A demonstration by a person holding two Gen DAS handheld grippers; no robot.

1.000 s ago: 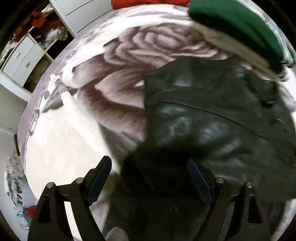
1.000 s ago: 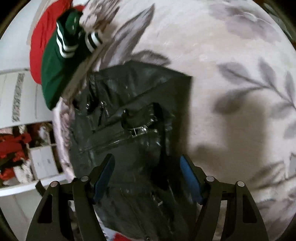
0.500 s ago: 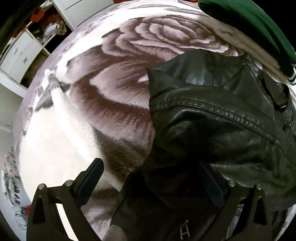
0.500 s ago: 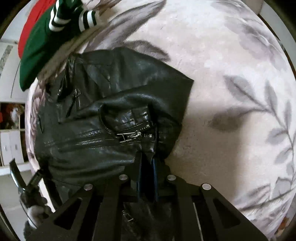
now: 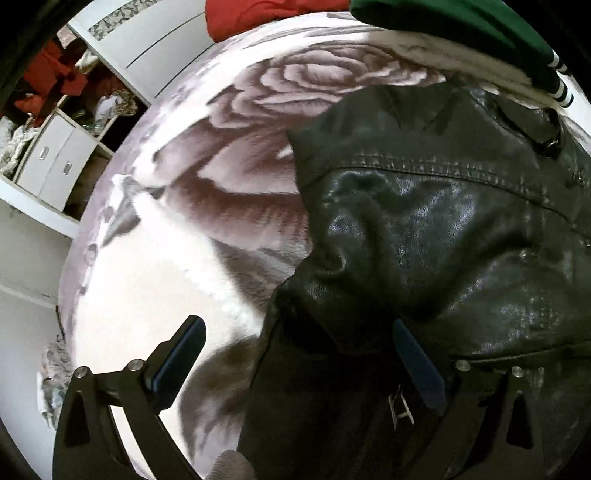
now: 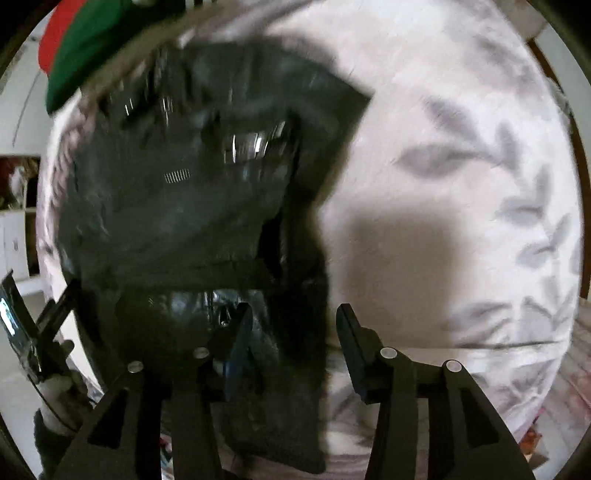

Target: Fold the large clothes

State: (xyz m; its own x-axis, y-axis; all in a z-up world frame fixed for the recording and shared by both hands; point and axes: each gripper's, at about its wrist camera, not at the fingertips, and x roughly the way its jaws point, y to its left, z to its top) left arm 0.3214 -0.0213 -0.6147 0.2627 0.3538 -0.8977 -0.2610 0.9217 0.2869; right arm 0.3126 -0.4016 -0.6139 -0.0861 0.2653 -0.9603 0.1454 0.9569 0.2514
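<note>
on the bed, jacket bundled for folding

near the bed's (image 5: 155,280) far edge lies black leather jacket (image 5: 443,229), beside green garment (image 5: 461,22). left gripper (image 5: 295,354) wide over its hem, nothing pinched. right gripper (image 6: 291,332) opening, fold between, unpressed.

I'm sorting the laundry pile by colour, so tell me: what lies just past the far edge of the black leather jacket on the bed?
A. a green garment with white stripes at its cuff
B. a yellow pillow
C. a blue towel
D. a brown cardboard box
A: beyond the black leather jacket, at the top of the left wrist view, lies a green garment with white-striped trim, on the rose-print blanket.
</note>
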